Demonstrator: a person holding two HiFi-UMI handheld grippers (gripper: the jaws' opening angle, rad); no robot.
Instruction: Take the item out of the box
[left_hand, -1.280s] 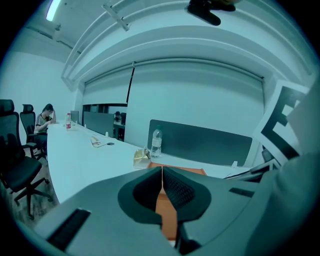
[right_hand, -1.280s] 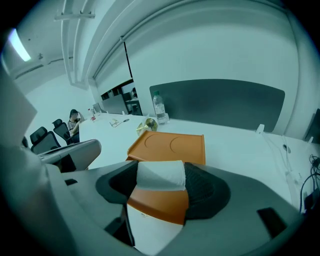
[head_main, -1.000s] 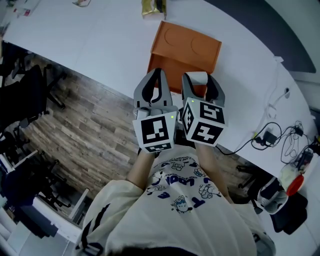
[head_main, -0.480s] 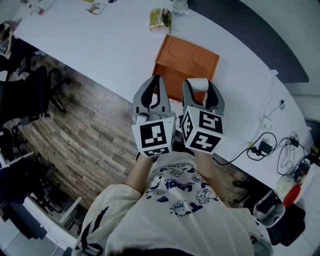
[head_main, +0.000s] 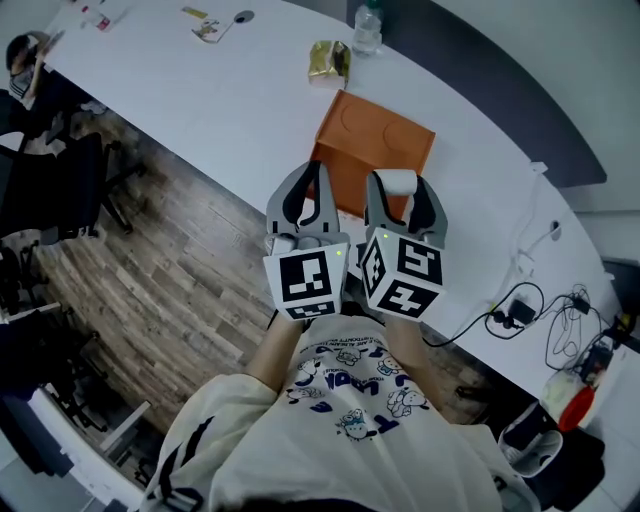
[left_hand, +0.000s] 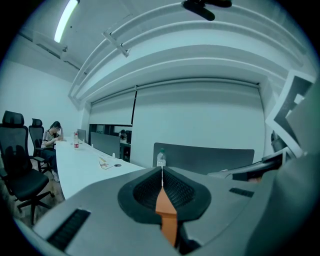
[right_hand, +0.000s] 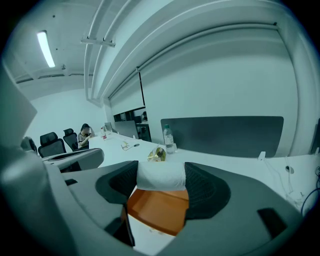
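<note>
Jaws on the right gripper (head_main: 397, 188) stand partly apart, clamped on a small white roll (right_hand: 161, 176), one pad pressed against each end. The left gripper (head_main: 318, 173) beside it holds nothing; its jaws are pressed together, with only a thin slit between the pads, and a sliver of the orange box (left_hand: 165, 212) shows through that slit. Both grippers hang side by side, close to the person's chest and near the table's edge.

The roll is out of the orange box, held in the air on the person's side of it; from the right gripper view the box's flat top shows just below and behind the roll. The box itself sits on a long white table (head_main: 230, 100). Past it lie a crumpled gold packet (head_main: 328, 62) and a clear water bottle (head_main: 367, 28) in front of a dark divider panel (right_hand: 225, 135). Cables (head_main: 520, 310) trail off the table's right end. Wood-plank floor (head_main: 170, 280) runs under the table, with black office chairs (head_main: 50, 180) to the left, and a person (right_hand: 85, 134) sits at the far end.

The roll's long axis runs crosswise, from one jaw to the other, roughly level and parallel to the box's near edge.
</note>
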